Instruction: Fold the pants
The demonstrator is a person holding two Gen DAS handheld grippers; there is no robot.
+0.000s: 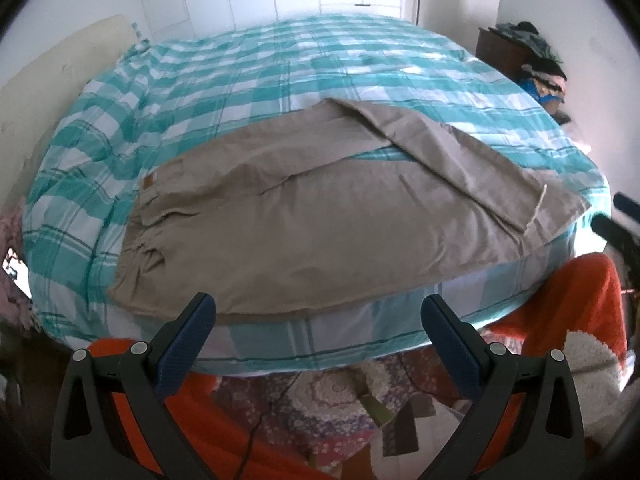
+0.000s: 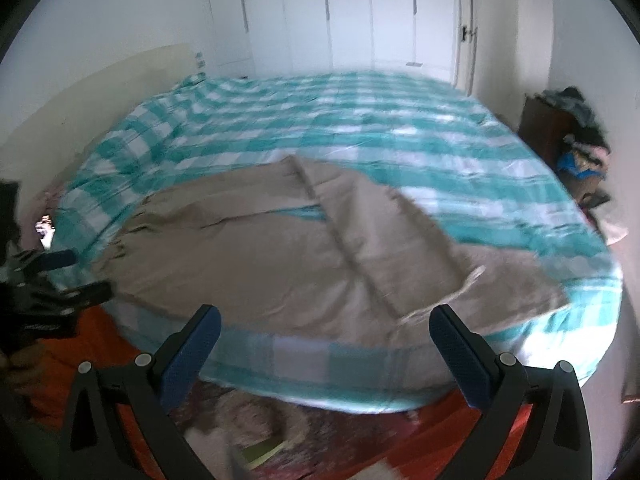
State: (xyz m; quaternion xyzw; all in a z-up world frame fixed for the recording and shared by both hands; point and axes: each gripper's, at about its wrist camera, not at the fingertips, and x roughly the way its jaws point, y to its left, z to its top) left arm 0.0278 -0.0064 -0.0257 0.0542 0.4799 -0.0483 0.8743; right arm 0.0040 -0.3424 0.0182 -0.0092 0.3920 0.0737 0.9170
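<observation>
Beige pants (image 1: pixel 304 216) lie flat on the teal-and-white checked bed (image 1: pixel 256 68), waistband to the left, legs running right. The far leg is folded diagonally over the near one, its hem near the bed's right edge. My left gripper (image 1: pixel 318 312) is open and empty, just off the bed's near edge below the pants. In the right wrist view the pants (image 2: pixel 312 252) lie the same way on the bed (image 2: pixel 360 120). My right gripper (image 2: pixel 324 324) is open and empty, at the near edge by the leg hems. The left gripper (image 2: pixel 60 276) shows at the far left.
White wardrobe doors (image 2: pixel 348 12) stand behind the bed. A dark cabinet with piled clothes (image 1: pixel 532 56) is at the right wall. A red blanket (image 1: pixel 576 300) and patterned rug (image 1: pixel 320 404) lie on the floor below the bed. A headboard (image 1: pixel 52 72) is at left.
</observation>
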